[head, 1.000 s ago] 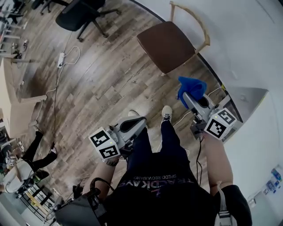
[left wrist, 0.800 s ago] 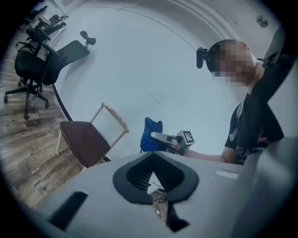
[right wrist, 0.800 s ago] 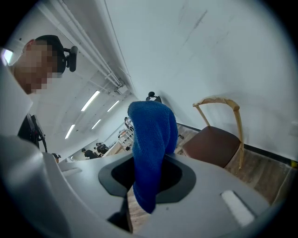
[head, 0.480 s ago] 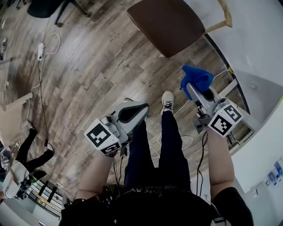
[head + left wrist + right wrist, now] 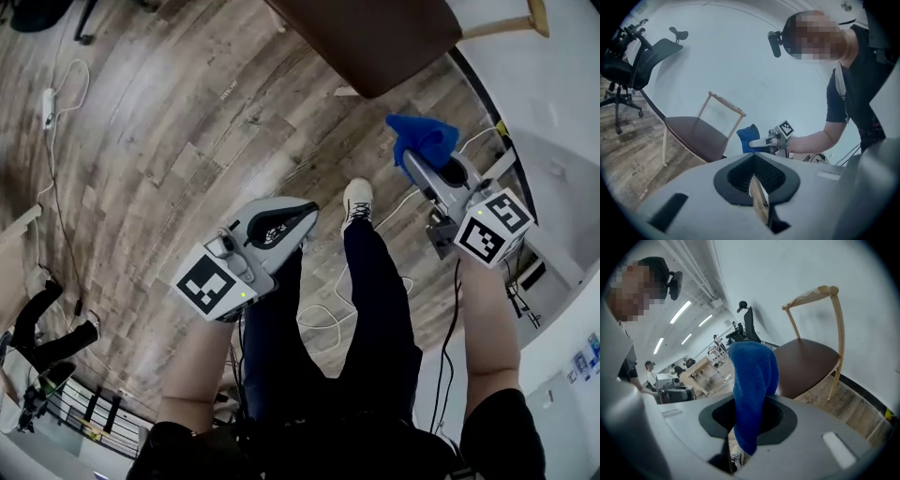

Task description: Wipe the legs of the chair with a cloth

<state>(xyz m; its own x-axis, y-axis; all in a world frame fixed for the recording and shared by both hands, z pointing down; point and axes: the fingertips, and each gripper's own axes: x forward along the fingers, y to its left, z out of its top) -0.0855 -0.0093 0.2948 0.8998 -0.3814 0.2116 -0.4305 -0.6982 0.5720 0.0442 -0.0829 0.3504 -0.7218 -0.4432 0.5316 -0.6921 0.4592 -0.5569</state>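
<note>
Wood floor (image 5: 159,141) w/ brown-seat chair (image 5: 375,37) at top by the wall, standing person's legs (image 5: 366,300) mid-frame, L gripper (image 5: 305,211) w/ jaws pressed together & empty, R gripper (image 5: 414,161) pinching a blue cloth (image 5: 422,139) near the chair, apart from it.

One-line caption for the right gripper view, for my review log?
Right gripper shut on a blue cloth, facing the brown-seated wooden chair.

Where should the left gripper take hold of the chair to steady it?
Probably the back rail, from above: it is a thin wooden bar on slim posts, clear above the seat, so the left gripper could close around it.
</note>
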